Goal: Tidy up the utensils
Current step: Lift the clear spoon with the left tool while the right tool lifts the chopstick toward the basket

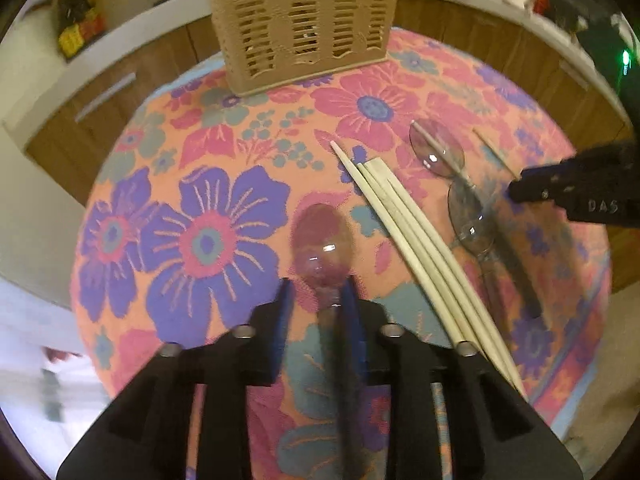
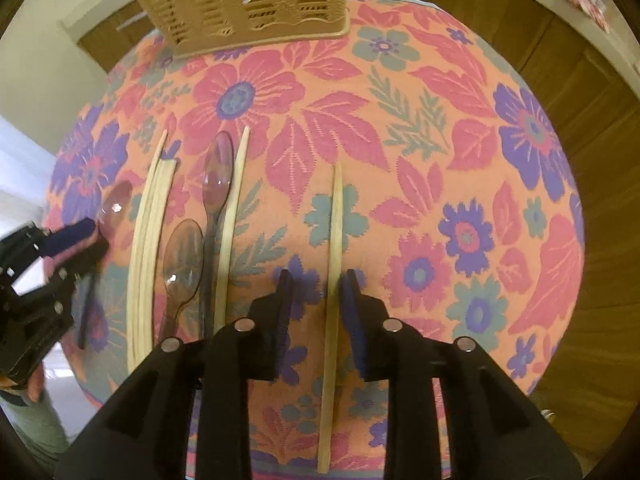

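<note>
A clear plastic spoon [image 1: 320,240] lies on the floral cloth, its neck between the fingers of my left gripper [image 1: 317,294]. Cloth shows between the left pad and the neck, so the jaws stand slightly open around it. In the right wrist view a pale chopstick [image 2: 337,240] lies lengthwise between the fingers of my right gripper [image 2: 318,280], close to the right pad and not pinched. A bundle of chopsticks [image 1: 416,248], two more clear spoons [image 1: 436,148] [image 1: 470,216] and a single chopstick [image 2: 236,208] lie between the two grippers. The tan slotted basket [image 1: 300,20] stands at the table's far edge.
The table [image 2: 460,140] is round, under a pink, orange and purple flowered cloth. Brown cabinet doors [image 2: 592,120] run behind it under a white counter [image 1: 460,0]. The right half of the cloth carries only the one chopstick. A person's hand [image 2: 34,384] holds the left gripper.
</note>
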Available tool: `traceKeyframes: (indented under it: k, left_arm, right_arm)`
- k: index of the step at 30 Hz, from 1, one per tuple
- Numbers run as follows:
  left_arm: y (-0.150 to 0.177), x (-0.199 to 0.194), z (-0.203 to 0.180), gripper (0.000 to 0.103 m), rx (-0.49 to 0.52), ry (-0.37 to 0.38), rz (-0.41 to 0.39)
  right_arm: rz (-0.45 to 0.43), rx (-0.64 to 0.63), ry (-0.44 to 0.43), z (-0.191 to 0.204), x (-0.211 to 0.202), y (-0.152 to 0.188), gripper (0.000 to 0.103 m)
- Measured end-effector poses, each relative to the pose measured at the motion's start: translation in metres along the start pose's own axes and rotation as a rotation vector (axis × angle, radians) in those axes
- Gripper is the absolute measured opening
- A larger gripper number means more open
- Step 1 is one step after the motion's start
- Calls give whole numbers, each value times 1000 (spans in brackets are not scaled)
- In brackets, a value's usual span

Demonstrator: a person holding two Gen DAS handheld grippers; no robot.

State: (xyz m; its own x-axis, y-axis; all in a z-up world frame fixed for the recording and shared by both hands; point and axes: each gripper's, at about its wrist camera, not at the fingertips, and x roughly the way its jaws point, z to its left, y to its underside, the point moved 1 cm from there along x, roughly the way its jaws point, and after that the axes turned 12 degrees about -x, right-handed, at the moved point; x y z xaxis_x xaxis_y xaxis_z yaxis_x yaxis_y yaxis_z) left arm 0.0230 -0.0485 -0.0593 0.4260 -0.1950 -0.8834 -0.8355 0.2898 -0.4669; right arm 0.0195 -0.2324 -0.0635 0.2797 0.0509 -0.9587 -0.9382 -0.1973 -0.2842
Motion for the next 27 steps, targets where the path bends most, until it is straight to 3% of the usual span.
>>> traceKeyframes:
  k: [1, 3, 5, 14, 24, 27]
  left_arm:
    - [0, 0, -3, 11, 15, -8, -6]
    - [0, -1, -4, 10, 13, -1, -15]
    - [-4, -6, 2, 10, -33, 64, -39]
    - [-57, -78, 34, 10, -170, 265, -323]
    - [-148, -134, 38, 10, -183, 354, -602]
    - [-170, -142, 39, 10, -195, 328, -658]
  right_arm:
    - [1, -17, 17, 5, 1, -2, 4]
    - [-4, -36, 13, 12, 0, -3, 4]
    - [-23, -45, 20, 17, -3, -5, 4]
    - [-270, -84, -6, 27, -63, -36, 4]
    - [-561, -96, -59, 6, -141, -104, 4]
    - [-632, -93, -71, 0, -156, -126, 4]
